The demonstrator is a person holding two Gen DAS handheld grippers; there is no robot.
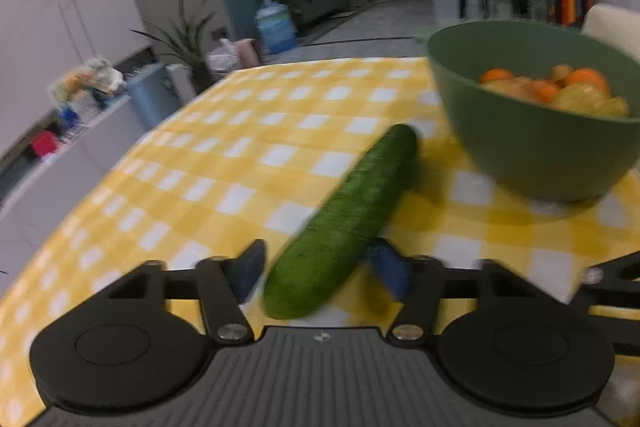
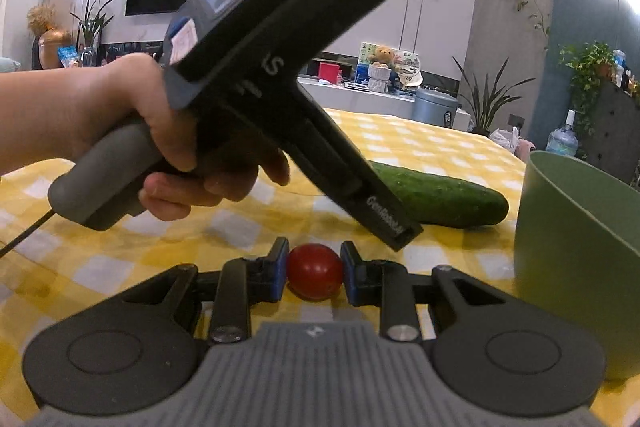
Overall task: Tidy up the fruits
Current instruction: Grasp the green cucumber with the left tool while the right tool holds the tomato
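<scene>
Left wrist view showed the tabletop (image 1: pixel 248 155), covered with a yellow-and-white checked cloth, as the largest item. The green bowl (image 1: pixel 532 147) stood on the cloth and served as the landmark. It contained several orange and yellow fruits (image 1: pixel 560 91); their exact kinds could not be told because of blur. The cucumber (image 1: pixel 344 223) lay flat on the cloth just beside the bowl, with its far end pointing toward the bowl wall and its near end between the fingers of the left gripper (image 1: pixel 320 269). The left gripper was spread, with a finger on each side of the cucumber's near end. One blue pad (image 1: pixel 386 267) lay close against the cucumber; contact could not be confirmed.

In the right wrist view, the tabletop (image 2: pixel 420 143) carried the bowl (image 2: pixel 576 251) at the frame's right edge. The left gripper (image 2: pixel 400 235) was held by the person's left hand (image 2: pixel 172 131) and angled down toward the cloth, its tip in front of the cucumber (image 2: pixel 448 195). The cucumber lay just beside the bowl. The right gripper (image 2: pixel 314 273) was pinching a small red tomato (image 2: pixel 315 271) between its blue pads (image 2: pixel 280 275), near the bowl and nearer the camera than the cucumber. Whether the tomato touched the cloth could not be told.
</scene>
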